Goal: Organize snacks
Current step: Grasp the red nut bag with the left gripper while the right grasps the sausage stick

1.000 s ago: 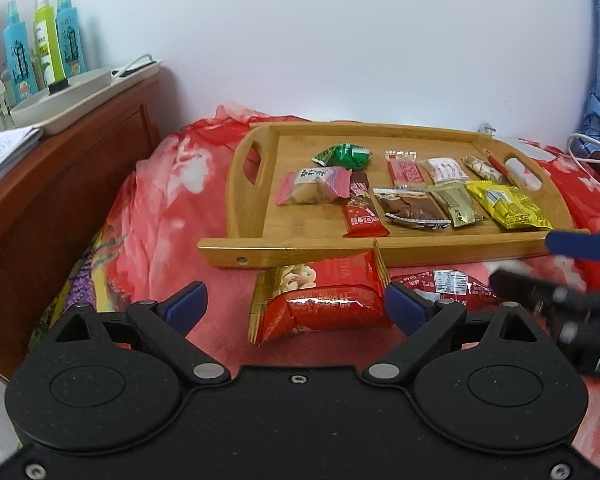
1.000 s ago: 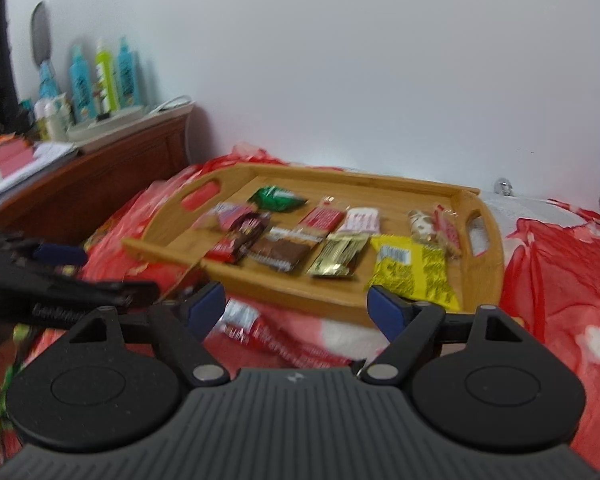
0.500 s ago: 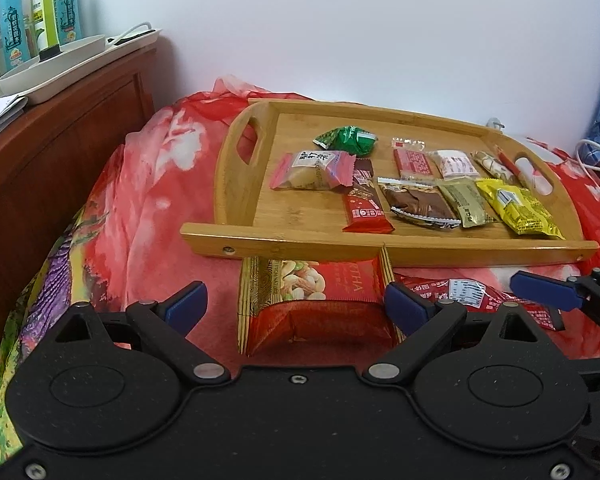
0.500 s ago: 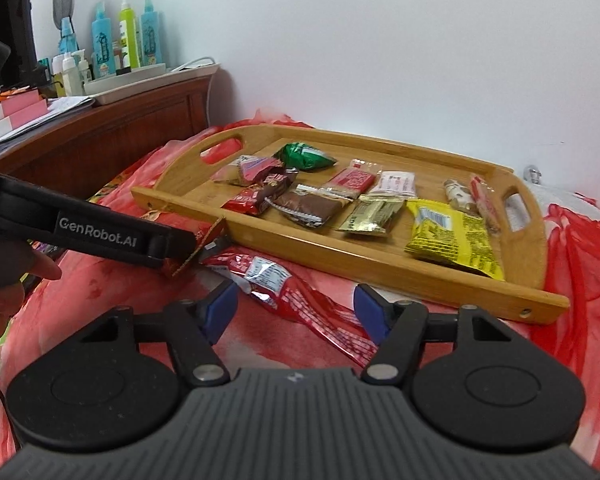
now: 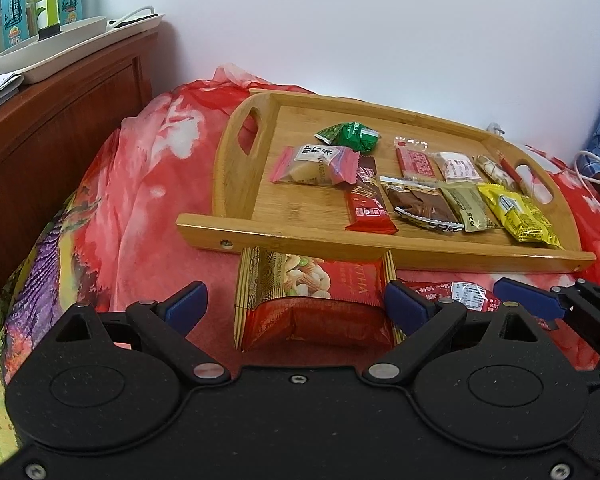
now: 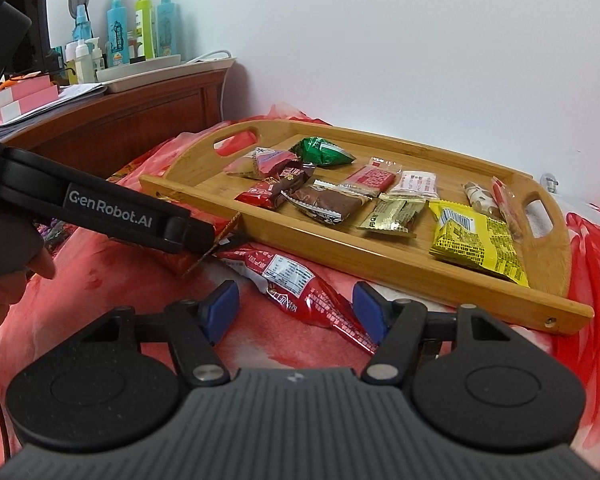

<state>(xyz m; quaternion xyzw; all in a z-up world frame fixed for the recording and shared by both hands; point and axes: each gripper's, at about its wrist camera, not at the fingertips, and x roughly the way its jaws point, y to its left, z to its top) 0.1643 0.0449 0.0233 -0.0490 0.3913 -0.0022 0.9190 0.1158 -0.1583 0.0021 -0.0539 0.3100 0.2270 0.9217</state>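
A red nut packet [image 5: 316, 300] lies on the bedspread, partly under the front rim of the wooden tray [image 5: 380, 258]. My left gripper [image 5: 296, 308] is open around it; the right pad is close to the packet's edge and the left pad stands apart. A long red packet [image 6: 296, 284] lies beside it in front of the tray [image 6: 380, 260]. My right gripper [image 6: 296, 312] straddles this packet with its jaws closing; the left pad is clear of it. One right-gripper pad [image 5: 524, 302] shows in the left wrist view. Several small snacks lie in the tray.
A red floral bedspread [image 5: 140, 200] covers the bed. At the left a wooden cabinet [image 6: 140, 112] carries bottles [image 6: 140, 24], a white dish and papers. A hand [image 6: 16, 276] holds the left gripper's black finger [image 6: 140, 220]. A white cable [image 5: 592, 176] lies at the right.
My right gripper has come down over the long red packet and its jaws have narrowed. The left gripper has turned slightly and kept its place over the nut packet.
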